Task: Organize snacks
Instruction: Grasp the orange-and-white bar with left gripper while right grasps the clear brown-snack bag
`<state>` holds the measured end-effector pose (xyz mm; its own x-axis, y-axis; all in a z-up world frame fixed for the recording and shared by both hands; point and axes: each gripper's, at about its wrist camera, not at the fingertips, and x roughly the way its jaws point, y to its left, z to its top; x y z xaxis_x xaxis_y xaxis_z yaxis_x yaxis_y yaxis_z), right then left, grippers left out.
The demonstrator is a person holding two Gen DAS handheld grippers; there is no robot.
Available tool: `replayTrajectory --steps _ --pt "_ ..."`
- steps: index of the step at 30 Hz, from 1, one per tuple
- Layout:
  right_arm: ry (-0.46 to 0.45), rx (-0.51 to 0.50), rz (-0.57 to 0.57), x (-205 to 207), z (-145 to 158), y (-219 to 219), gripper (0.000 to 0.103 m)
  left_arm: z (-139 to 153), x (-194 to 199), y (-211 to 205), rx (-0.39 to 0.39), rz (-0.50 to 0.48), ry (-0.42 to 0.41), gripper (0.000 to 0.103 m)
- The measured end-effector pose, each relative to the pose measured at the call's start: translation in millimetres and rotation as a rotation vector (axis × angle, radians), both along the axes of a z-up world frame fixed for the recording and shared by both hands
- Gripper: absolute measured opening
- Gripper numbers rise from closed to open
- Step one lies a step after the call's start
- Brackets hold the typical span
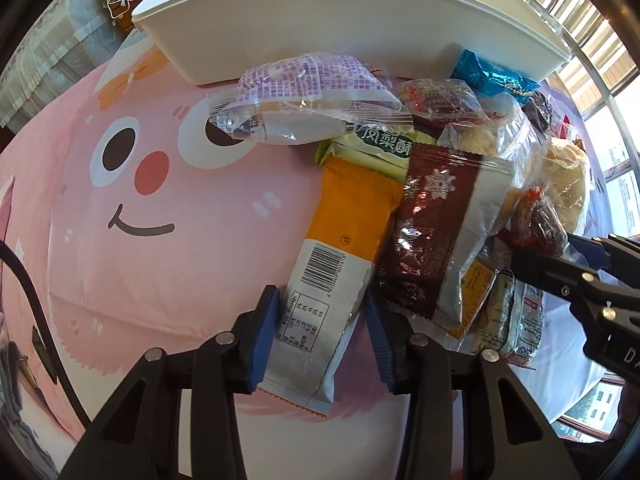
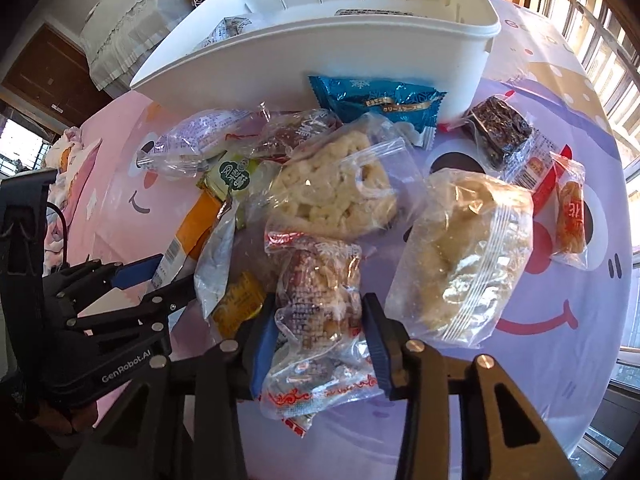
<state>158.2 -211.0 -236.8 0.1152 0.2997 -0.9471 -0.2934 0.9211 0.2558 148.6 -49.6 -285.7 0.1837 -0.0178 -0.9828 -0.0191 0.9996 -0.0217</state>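
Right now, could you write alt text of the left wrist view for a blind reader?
The left tongs close on an orange-and-silver foil snack packet lying on a pink cartoon-face tablecloth. More wrapped snacks are heaped to its right, before a white plastic bin.

Bin [image 1: 320, 20] at far edge of table [image 1: 160, 240]; snack heap just before its near wall; foil packet [image 2: 376, 104] against that wall; clear packet [image 1: 304, 96] at heap's left end, atop others; barcode packet [image 1: 340, 248] at heap's near left, between left gripper's [image 1: 324, 336] pads; snowflake packet [image 1: 436, 232] just right of it, overlapping; nut bar [image 2: 320, 312] at near middle, between right gripper's [image 2: 320, 344] pads; two puffed cakes [image 2: 336, 188] behind and right of it; dark bar [image 2: 500, 128] far right, near bin corner; packet [image 2: 228, 28] inside bin.
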Motion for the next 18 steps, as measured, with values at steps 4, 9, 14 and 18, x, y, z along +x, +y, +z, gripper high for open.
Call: replayTrajectory --steps 4,9,14,18 --pt "0.009 0.021 -0.031 0.7 5.4 -10.7 0.039 5.6 -2.5 3.0 -0.016 0.006 -0.01 0.031" --pt "0.027 0.036 -0.056 -1.2 10.4 -18.7 0.038 10.6 -9.3 8.3 -0.02 0.017 -0.012 0.03" --pt "0.009 0.042 -0.066 -5.7 22.8 -21.7 0.038 17.4 -16.3 16.6 -0.026 0.033 -0.031 0.03" --pt "0.006 0.052 -0.073 -8.9 33.7 -17.4 0.038 32.6 -21.5 28.3 -0.022 0.035 -0.065 0.03"
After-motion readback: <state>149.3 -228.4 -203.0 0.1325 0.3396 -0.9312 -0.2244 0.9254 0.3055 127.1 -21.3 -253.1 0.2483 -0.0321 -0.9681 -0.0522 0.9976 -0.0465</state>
